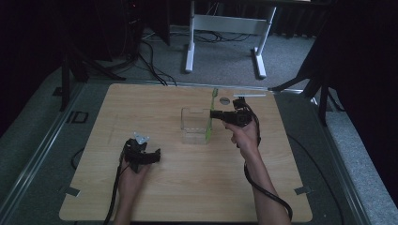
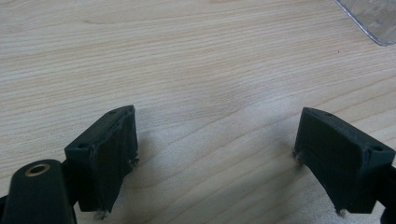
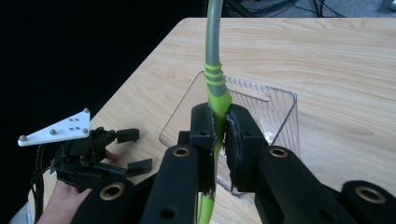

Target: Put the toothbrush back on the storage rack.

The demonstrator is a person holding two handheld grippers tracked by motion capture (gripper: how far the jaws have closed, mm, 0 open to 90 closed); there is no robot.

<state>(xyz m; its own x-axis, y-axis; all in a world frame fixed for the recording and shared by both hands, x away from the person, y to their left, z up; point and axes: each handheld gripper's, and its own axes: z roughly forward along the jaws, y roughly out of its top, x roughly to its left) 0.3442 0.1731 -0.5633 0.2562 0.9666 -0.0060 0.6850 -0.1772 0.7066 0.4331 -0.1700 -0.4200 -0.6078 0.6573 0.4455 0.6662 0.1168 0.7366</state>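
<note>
A: Start nearest the person; what is the left gripper (image 1: pixel 151 156) doing?

B: It rests low over the bare table (image 1: pixel 197 187) in the left hand (image 1: pixel 131 176); its jaws are spread wide with nothing between them, and in the left gripper view there is plain wood grain under them, with a corner of the clear tray (image 2: pixel 373 18) at the top right.

A: And farther out?

B: The right gripper (image 3: pixel 219 126) has its jaws pinching the green toothbrush (image 3: pixel 217 88) low on the handle; the brush stands nearly upright, its lower end over the near right corner of the clear tray (image 1: pixel 195 125), which sits mid-table; whether the end touches the tray floor I cannot tell.

A: How would you expect the toothbrush to handle?

B: Light and thin, I would judge; a stiff plastic stem that springs a little; the smooth grey neck looks slippery, while the ribbed green part just above the pads should give more bite; so the thick lower handle is the sensible place to hold, as now. A grip far from the middle could let it swing between the pads.

A: The tray?

B: Thin, clear, ridged plastic; probably light enough to skid if the brush pushes its wall.

A: Beyond that?

B: A small round disc (image 1: pixel 225 100) and a pale strip (image 1: pixel 248 95) near the far edge; apart from the tray.
</note>
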